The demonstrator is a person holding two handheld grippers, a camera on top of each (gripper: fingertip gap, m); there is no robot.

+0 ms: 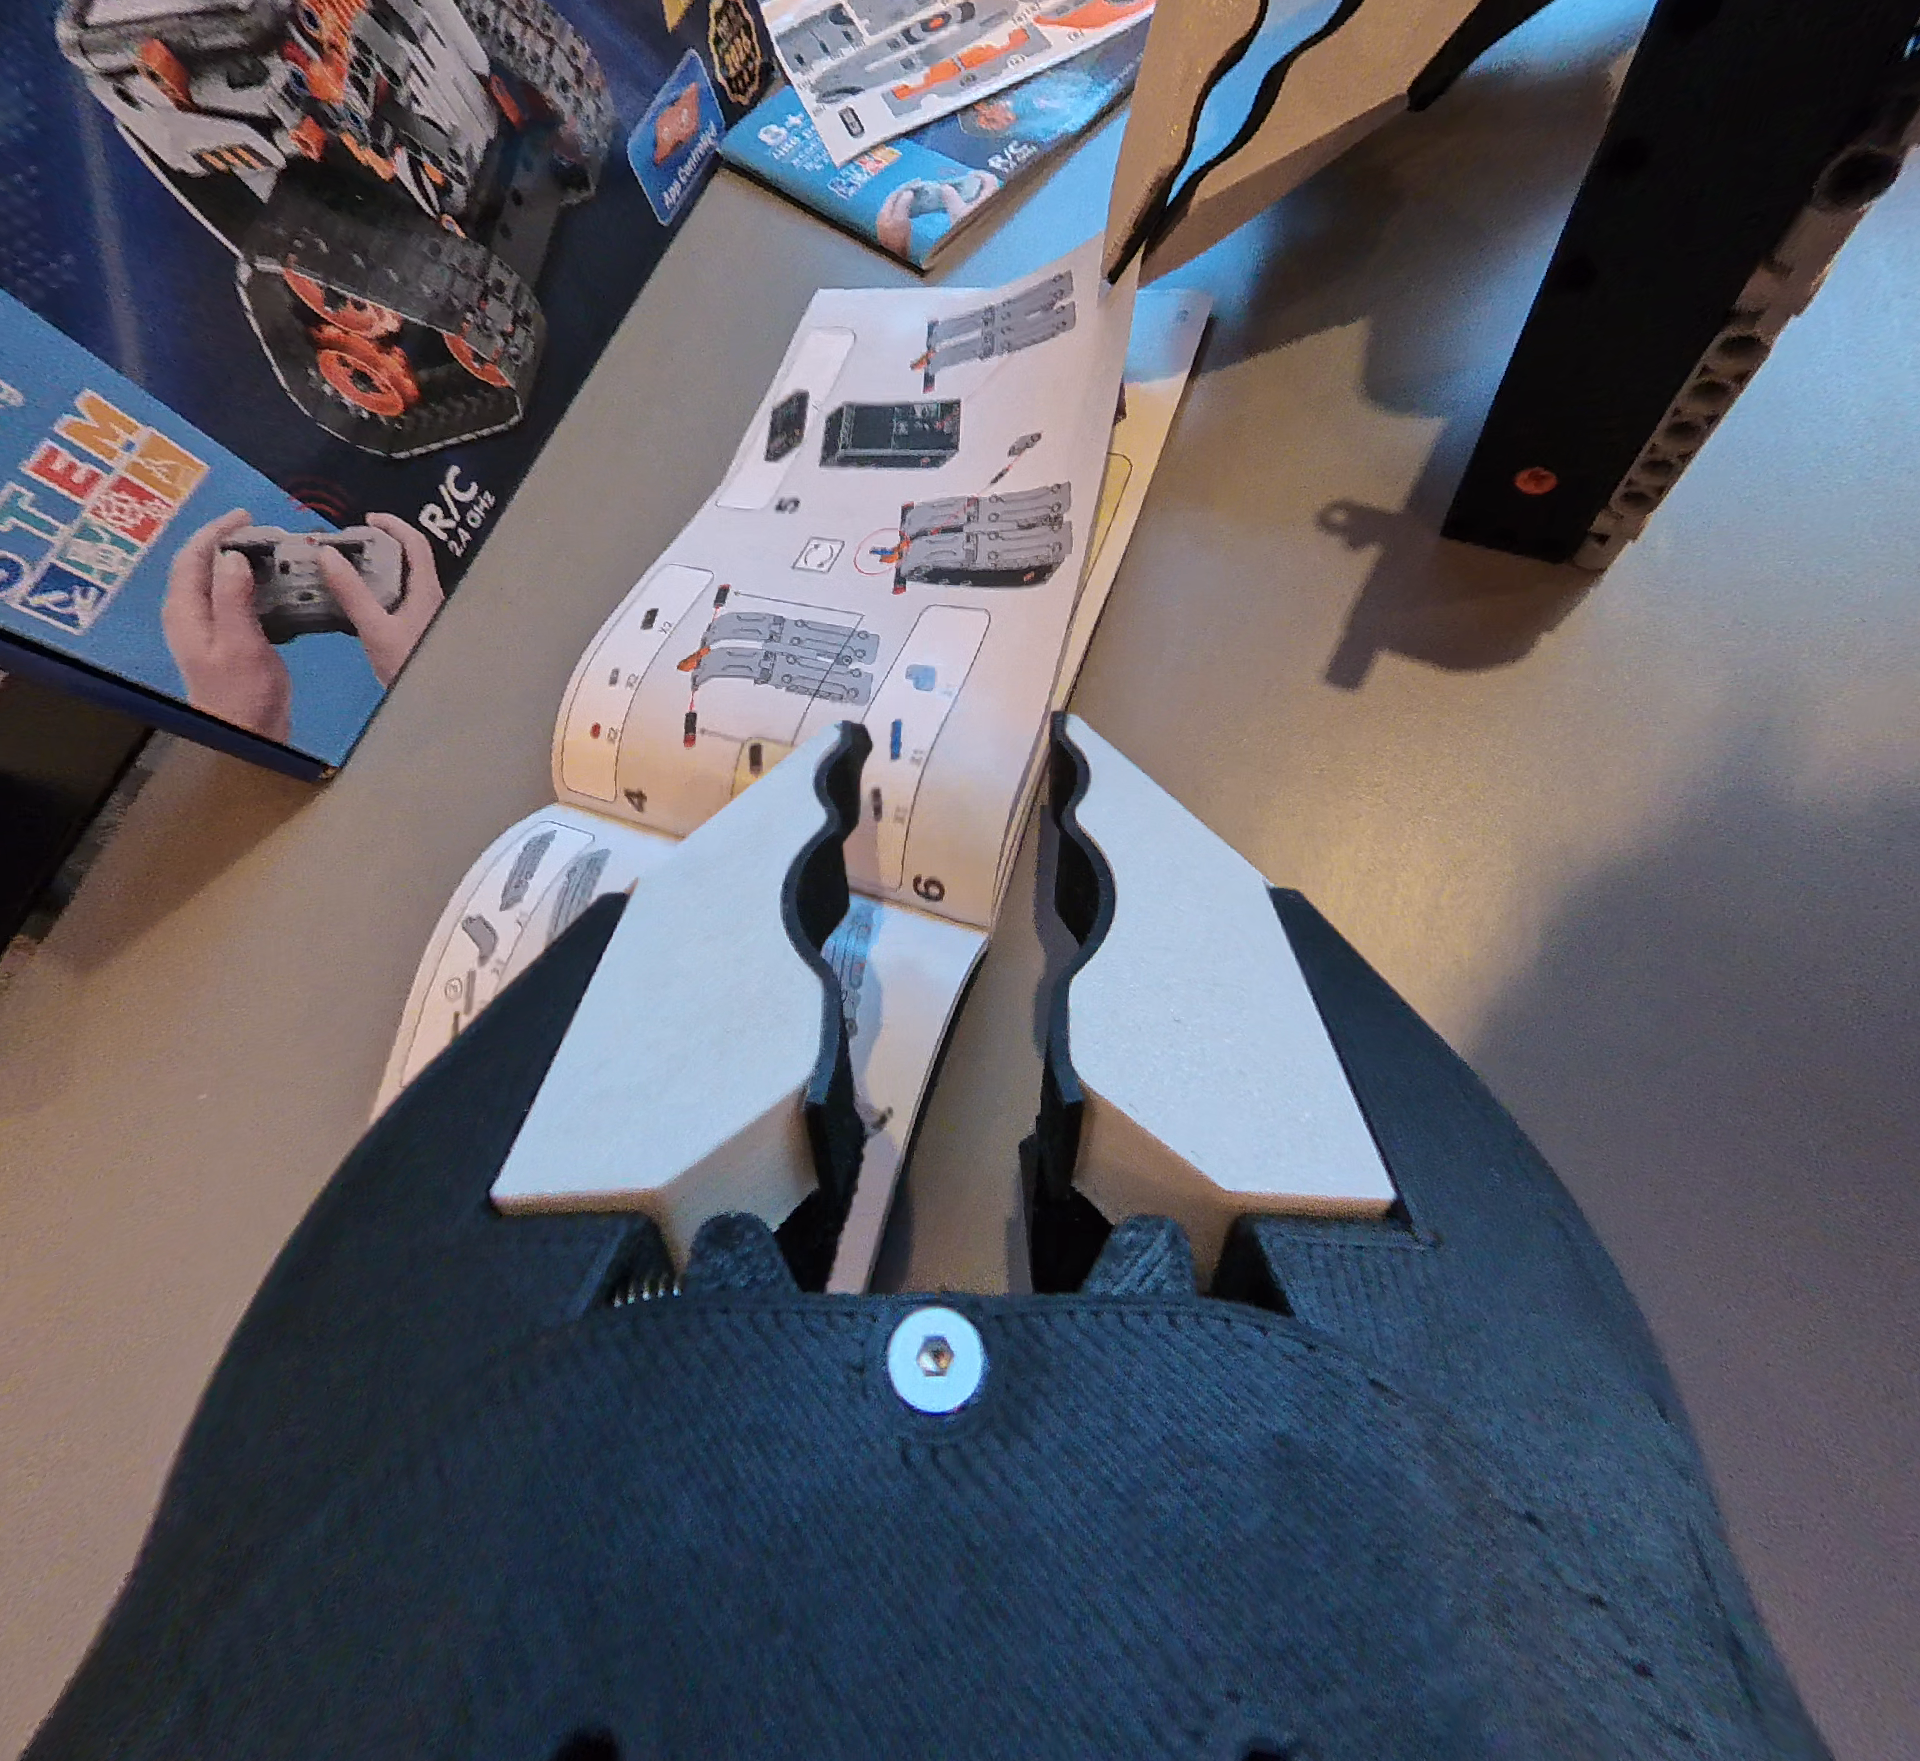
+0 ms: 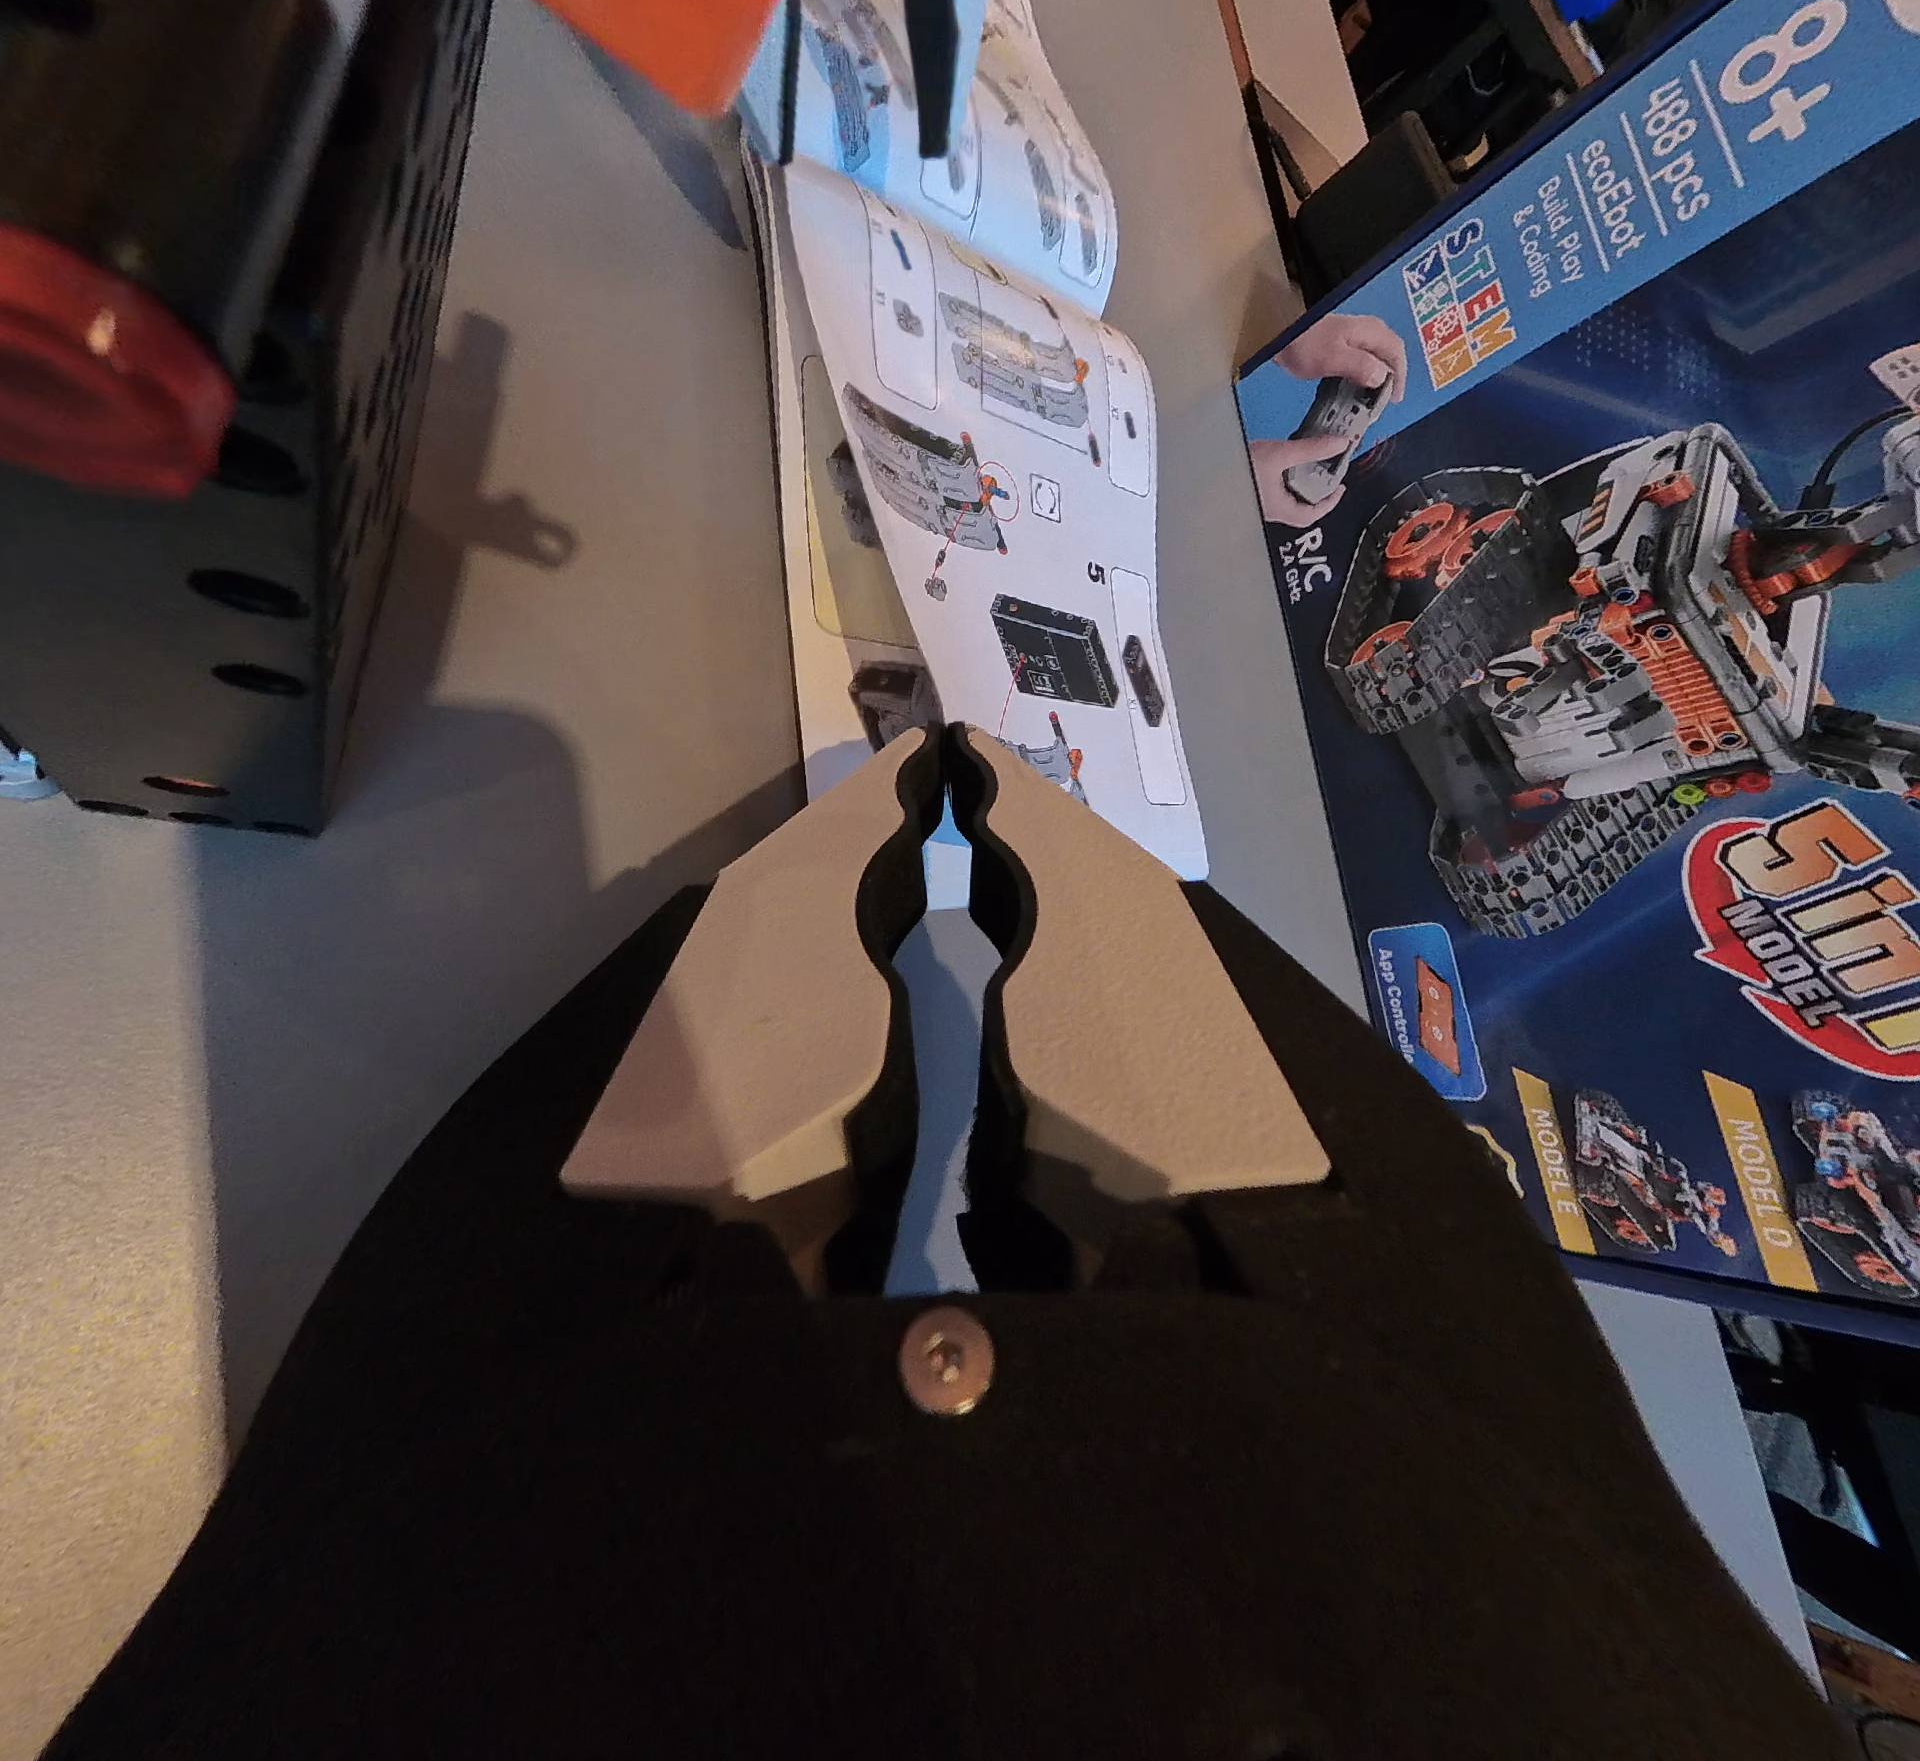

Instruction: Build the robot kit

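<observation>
Presently, in the left wrist view, the left gripper (image 1: pixel 956 745) hovers with fingers parted over the near edge of an open instruction booklet (image 1: pixel 904 516) lying on the grey table (image 1: pixel 1455 880); its white page, printed with numbered assembly diagrams, arches upward toward the right gripper (image 1: pixel 1127 262). A blue toy box (image 1: pixel 312 257) lies alongside. In the right wrist view, the right gripper (image 2: pixel 948 743) is pinched onto the booklet's (image 2: pixel 997 485) lifted page corner, beside a black perforated block (image 2: pixel 208 568).

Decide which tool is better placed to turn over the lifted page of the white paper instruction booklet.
Right, probably. The right tool is shut on a corner of the lifted page of the white paper instruction booklet; the left tool is open, gripping nothing, above the booklet's other end.
</observation>
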